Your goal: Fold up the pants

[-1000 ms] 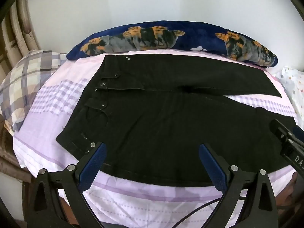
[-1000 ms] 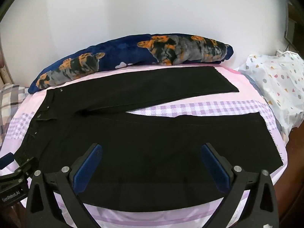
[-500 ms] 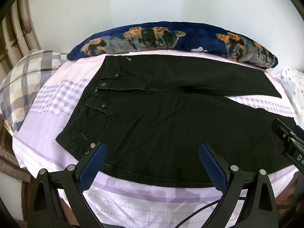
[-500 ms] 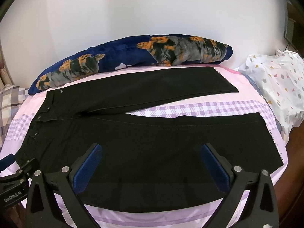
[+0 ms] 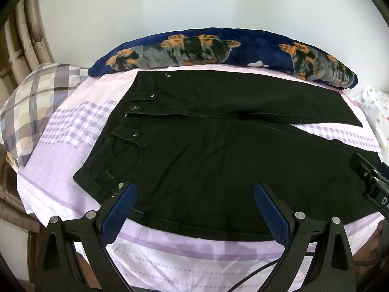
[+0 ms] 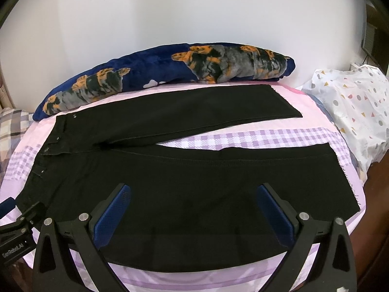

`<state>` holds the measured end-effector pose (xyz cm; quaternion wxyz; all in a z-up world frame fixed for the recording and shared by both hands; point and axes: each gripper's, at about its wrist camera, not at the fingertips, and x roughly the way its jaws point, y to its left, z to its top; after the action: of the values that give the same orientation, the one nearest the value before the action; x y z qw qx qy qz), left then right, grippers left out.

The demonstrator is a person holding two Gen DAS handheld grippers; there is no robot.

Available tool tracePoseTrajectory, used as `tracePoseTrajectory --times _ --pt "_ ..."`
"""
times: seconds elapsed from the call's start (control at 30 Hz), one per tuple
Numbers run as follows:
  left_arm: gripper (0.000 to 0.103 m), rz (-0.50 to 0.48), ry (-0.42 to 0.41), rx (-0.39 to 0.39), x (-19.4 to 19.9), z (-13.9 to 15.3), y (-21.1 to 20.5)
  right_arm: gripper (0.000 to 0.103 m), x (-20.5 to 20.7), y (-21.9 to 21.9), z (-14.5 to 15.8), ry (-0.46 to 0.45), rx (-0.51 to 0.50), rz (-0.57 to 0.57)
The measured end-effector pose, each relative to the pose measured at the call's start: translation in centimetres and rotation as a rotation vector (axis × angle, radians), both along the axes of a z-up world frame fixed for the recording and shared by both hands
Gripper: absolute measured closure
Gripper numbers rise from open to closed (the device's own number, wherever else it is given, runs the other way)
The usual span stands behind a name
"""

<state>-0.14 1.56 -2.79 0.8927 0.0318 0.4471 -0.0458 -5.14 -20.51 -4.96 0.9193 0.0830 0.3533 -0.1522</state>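
Black pants [image 5: 218,150] lie flat on a lilac bed sheet [image 5: 73,131], waistband to the left and both legs spread toward the right [image 6: 194,182]. My left gripper [image 5: 194,189] hovers open above the near edge of the hip and thigh area, nothing between its blue pads [image 5: 119,209]. In the right wrist view my right gripper [image 6: 193,189] hangs open over the near leg, holding nothing. Its side shows at the right edge of the left wrist view as the right gripper body [image 5: 372,182].
A navy pillow with orange and grey dog print [image 5: 218,48] lies along the wall behind the pants. A plaid pillow [image 5: 31,102] sits at the left, a spotted white bag [image 6: 357,112] at the right. The bed's near edge [image 5: 194,262] is just below the grippers.
Both grippers have drifted slightly back and up; the pants lie as before and nothing was grasped.
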Motion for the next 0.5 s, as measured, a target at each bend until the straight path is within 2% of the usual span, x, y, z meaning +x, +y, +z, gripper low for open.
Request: tracePoseTrajectory --times 0.5 --pt "0.006 -0.002 -0.014 0.006 -0.05 0.23 0.26 0.0 -0.03 -0.13 0.1 -0.002 -0.001 0.004"
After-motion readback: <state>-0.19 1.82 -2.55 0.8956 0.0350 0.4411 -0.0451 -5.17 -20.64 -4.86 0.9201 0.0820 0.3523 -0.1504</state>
